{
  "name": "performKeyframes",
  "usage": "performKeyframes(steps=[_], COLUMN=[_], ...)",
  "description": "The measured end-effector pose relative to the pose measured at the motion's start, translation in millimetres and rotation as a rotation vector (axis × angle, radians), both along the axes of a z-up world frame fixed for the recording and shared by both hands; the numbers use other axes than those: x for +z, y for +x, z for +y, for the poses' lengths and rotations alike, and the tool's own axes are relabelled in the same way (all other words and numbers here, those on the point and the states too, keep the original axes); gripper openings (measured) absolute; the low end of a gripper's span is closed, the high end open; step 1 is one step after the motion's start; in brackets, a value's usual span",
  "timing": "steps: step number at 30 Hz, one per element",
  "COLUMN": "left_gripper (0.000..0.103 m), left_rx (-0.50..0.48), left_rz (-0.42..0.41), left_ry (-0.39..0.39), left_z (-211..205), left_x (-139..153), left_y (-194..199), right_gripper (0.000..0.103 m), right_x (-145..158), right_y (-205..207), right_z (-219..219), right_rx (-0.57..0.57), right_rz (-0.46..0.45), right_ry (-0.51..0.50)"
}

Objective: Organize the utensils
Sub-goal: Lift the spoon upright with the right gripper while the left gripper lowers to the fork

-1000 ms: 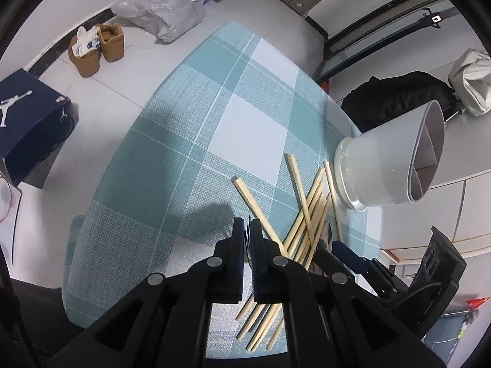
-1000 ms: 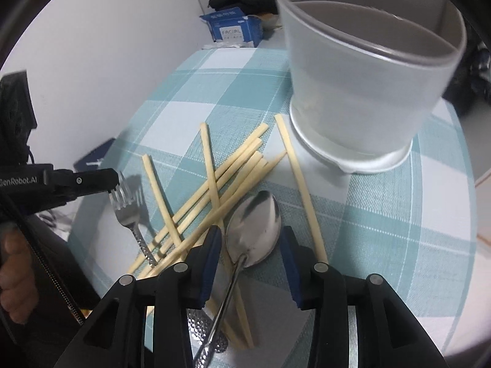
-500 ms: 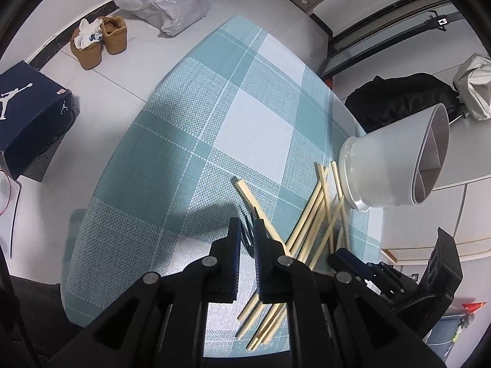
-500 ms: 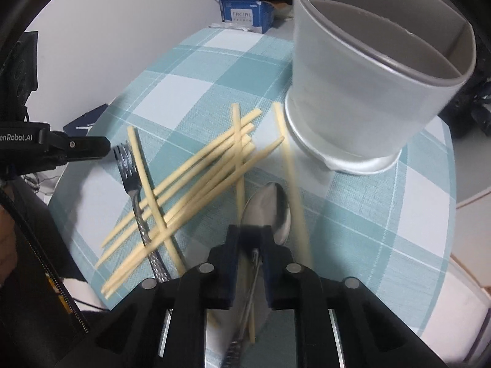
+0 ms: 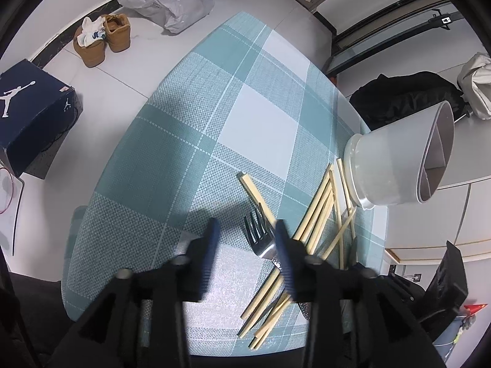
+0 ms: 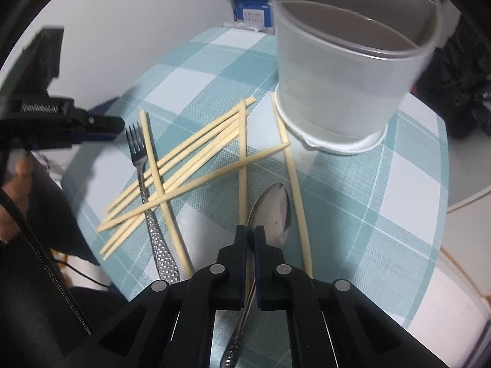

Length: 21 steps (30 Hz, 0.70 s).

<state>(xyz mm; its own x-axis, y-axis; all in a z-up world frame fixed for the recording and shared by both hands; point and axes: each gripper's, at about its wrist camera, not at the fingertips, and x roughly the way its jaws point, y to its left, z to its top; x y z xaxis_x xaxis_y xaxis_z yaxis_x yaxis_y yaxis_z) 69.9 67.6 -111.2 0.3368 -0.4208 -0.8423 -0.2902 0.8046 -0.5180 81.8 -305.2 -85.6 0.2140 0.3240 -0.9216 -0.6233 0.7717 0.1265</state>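
Note:
A metal fork (image 5: 259, 234) lies on the teal checked tablecloth (image 5: 190, 141) under several wooden chopsticks (image 5: 316, 211). My left gripper (image 5: 245, 245) is open above the fork's tines, which sit between the jaws near the right one. My right gripper (image 6: 252, 245) is shut on the neck of a metal spoon (image 6: 273, 211), bowl pointing forward. The fork (image 6: 138, 150) and chopsticks (image 6: 196, 156) also show in the right wrist view. A white divided utensil holder (image 6: 346, 70) stands behind them; it appears at the right in the left wrist view (image 5: 396, 168).
The left gripper appears at the left in the right wrist view (image 6: 61, 122). The round table's edge curves close by on the left. On the floor lie a dark blue shoe box (image 5: 30, 104), brown shoes (image 5: 104, 36) and a plastic bag (image 5: 172, 3).
My left gripper has opened over the fork. My right gripper shut on the spoon's neck and has lifted it a little, drawing back from the holder.

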Motion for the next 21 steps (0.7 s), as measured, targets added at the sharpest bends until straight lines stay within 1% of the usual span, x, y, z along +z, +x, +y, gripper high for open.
performKeyframes(steps=[7,12,16,19,21], left_gripper=[0.043,0.042,0.042,0.042,0.042], left_rx=[-0.014,-0.035,-0.060,-0.094,-0.136], left_rz=[-0.018,-0.048,-0.065,-0.081,-0.098], left_ry=[0.046,0.098,0.139,0.191,0.251], left_z=[-6,-13,-19,-28,-38], left_x=[-1,1,2,4,5], left_y=[0,-1,-1,-2,-5], right_gripper=[0.000,0.000,0.000,0.000,0.000], right_x=[8,10,18,22,26], right_y=[-3,-1,-1,-1,-1], right_z=[-23,-29,-36,-34,-34], right_rx=[-0.093,-0.131,-0.154,-0.155,-0.157], right_rz=[0.040,0.043,0.040,0.010,-0.006], right_ry=[0.188,0.259,0.356,0.394,0.410])
